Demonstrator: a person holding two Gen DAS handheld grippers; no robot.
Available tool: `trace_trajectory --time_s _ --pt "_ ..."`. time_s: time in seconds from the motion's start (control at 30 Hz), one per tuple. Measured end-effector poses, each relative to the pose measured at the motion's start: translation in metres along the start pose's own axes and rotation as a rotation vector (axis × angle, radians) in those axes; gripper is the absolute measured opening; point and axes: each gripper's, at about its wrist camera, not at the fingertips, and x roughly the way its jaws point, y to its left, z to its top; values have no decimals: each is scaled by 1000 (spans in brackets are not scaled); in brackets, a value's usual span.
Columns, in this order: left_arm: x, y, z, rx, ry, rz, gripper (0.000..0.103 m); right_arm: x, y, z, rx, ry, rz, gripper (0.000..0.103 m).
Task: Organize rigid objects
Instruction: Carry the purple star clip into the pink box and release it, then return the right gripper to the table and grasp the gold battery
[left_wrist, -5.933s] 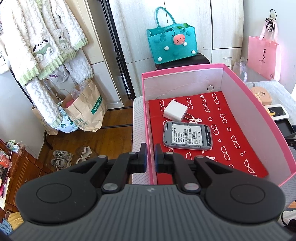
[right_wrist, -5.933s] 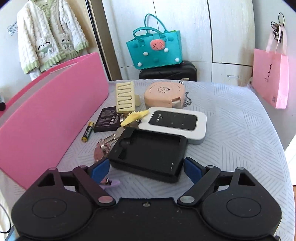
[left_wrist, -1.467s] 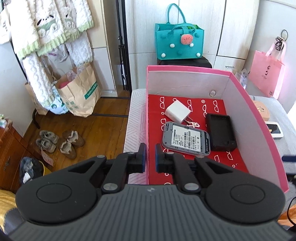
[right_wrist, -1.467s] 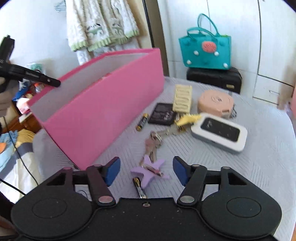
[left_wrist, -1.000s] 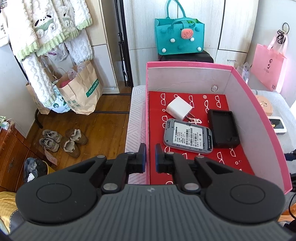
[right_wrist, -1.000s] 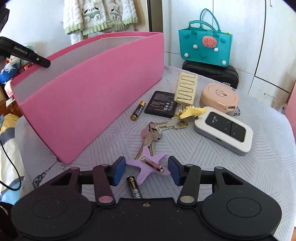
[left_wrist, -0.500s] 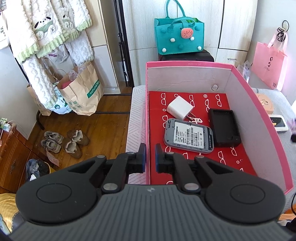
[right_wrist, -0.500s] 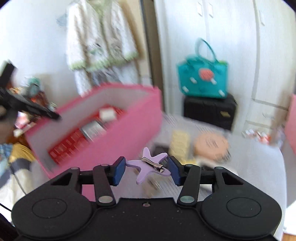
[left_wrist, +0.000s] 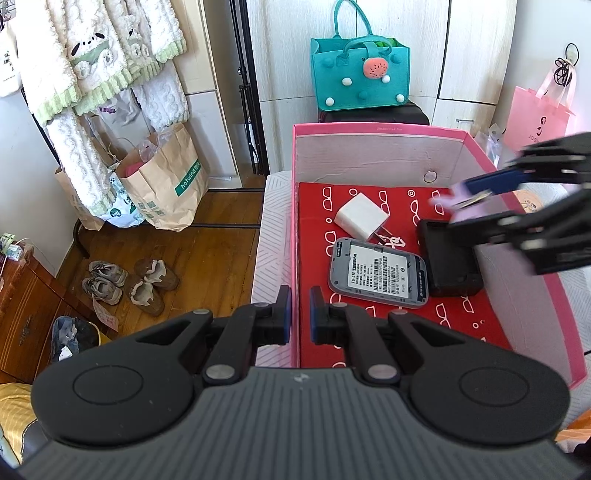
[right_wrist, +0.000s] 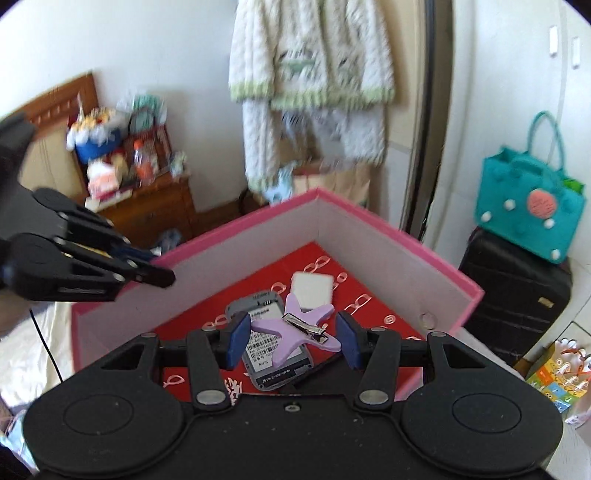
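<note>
My right gripper (right_wrist: 293, 338) is shut on a purple star hair clip (right_wrist: 293, 328) and holds it above the pink box (right_wrist: 388, 254). In the left wrist view the right gripper (left_wrist: 480, 203) comes in over the box's right wall with the clip (left_wrist: 456, 199). My left gripper (left_wrist: 300, 319) is shut on the near left wall of the pink box (left_wrist: 295, 229). On the box's red floor lie a white charger (left_wrist: 361, 218), a grey router (left_wrist: 378, 273) lying back side up and a black case (left_wrist: 450, 262).
A teal bag (left_wrist: 360, 77) sits on a black suitcase behind the box. A pink bag (left_wrist: 535, 118) hangs at the right. A paper bag (left_wrist: 162, 184) and shoes (left_wrist: 125, 280) are on the wooden floor at the left. A wooden cabinet (right_wrist: 147, 206) stands beyond the box.
My right gripper closed on the star clip on the table, lifted it and swung left over the box. The left gripper kept its hold on the box wall.
</note>
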Motion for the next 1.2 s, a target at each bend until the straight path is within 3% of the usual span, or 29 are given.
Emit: trace_trajectory --time_s 0.2,0.3,0.43,0.73,0.93,1.1,1.2 --pt "2 -1 3 16 4 11 7 48 -2 12 -71 155 -39 57" --pt "3 0 4 17 6 10 7 58 -2 13 -85 188 -54 56" --pt "3 0 3 16 6 9 7 57 -4 11 -73 167 -50 58" --pt "5 -3 2 28 3 24 7 -22 -4 5 -2 -1 -6 58" --pt "5 -6 2 39 -1 41 7 -86 -14 -24 128 -100 33 61" --pt "5 -11 1 59 -4 59 10 -115 -19 -62 167 -96 -27 62" --pt "5 -13 -1 71 -5 63 10 -118 -24 -90 178 -42 0 62"
